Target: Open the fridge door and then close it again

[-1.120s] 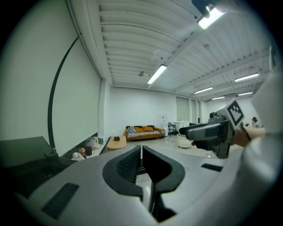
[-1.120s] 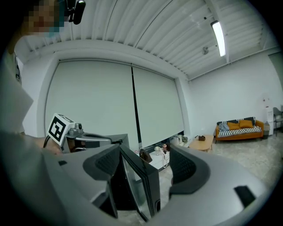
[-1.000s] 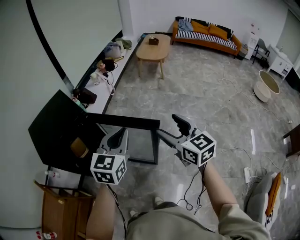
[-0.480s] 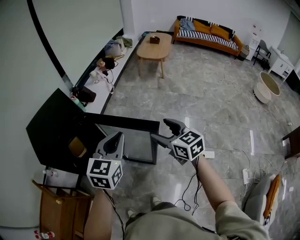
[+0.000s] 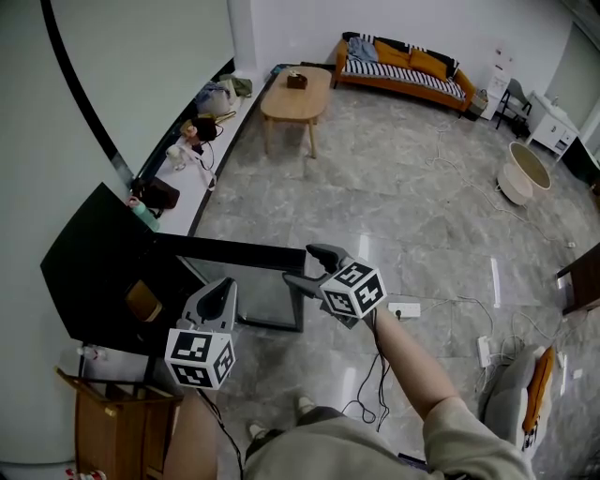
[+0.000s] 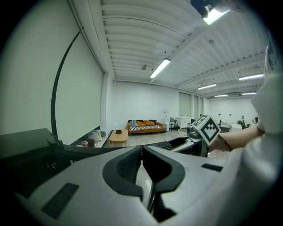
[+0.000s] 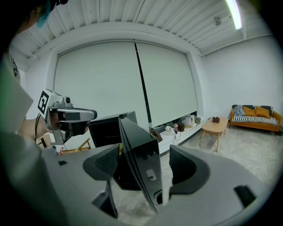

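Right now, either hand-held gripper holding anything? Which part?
Nothing held. Left hand-held gripper shut, empty; right hand-held gripper open around free edge of fridge door, not clamping.

small black fridge (image 5: 89,267) upright; door (image 5: 246,281) swung wide open, seemingly glass-fronted.

A grey marble-patterned floor (image 5: 403,206) stretches ahead of the right gripper (image 5: 305,265) to an oval wooden coffee table (image 5: 295,97) and, beyond it, an orange sofa (image 5: 403,67) against the white far wall (image 5: 300,28). Left of the left gripper (image 5: 220,286), pale roller blinds (image 5: 141,75) rise above a cluttered low ledge (image 5: 202,159); strip lights (image 6: 160,68) run overhead.
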A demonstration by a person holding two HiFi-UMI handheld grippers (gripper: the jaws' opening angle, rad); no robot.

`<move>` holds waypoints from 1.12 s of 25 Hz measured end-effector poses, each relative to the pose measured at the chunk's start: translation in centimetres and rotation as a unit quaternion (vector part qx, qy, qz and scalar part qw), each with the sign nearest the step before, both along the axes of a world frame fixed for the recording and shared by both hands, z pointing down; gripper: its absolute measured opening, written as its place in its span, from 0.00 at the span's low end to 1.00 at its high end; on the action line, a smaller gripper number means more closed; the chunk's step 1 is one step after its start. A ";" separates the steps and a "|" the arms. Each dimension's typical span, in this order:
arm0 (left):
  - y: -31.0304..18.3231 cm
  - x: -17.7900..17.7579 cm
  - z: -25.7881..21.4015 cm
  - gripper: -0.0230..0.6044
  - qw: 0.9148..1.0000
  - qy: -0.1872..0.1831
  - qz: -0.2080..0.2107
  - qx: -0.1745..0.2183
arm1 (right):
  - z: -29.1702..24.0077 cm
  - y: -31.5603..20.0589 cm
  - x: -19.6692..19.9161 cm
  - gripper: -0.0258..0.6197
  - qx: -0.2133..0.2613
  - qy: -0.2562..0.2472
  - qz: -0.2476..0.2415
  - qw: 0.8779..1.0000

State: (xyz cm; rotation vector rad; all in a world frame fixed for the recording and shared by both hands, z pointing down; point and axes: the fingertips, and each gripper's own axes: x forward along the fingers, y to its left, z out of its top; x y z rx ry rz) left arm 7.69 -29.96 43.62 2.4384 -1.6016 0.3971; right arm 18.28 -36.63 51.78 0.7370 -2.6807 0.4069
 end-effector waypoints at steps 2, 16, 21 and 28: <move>0.0 0.1 0.4 0.06 1.000 0.000 0.002 -0.005 | 0.8 -0.2 -0.1 0.51 -0.006 0.006 -0.001 1.000; 0.3 -0.5 1.6 0.06 1.000 -0.001 0.004 -0.018 | 1.8 -0.5 -1.3 0.44 0.003 0.014 -0.023 1.000; 0.4 -0.8 1.8 0.06 1.000 -0.003 -0.001 -0.020 | 1.7 -0.6 -1.1 0.41 0.014 0.024 -0.028 0.999; 1.2 -1.6 1.9 0.06 1.000 -0.003 -0.006 -0.019 | 1.8 0.1 -1.3 0.41 0.010 0.029 -0.032 0.999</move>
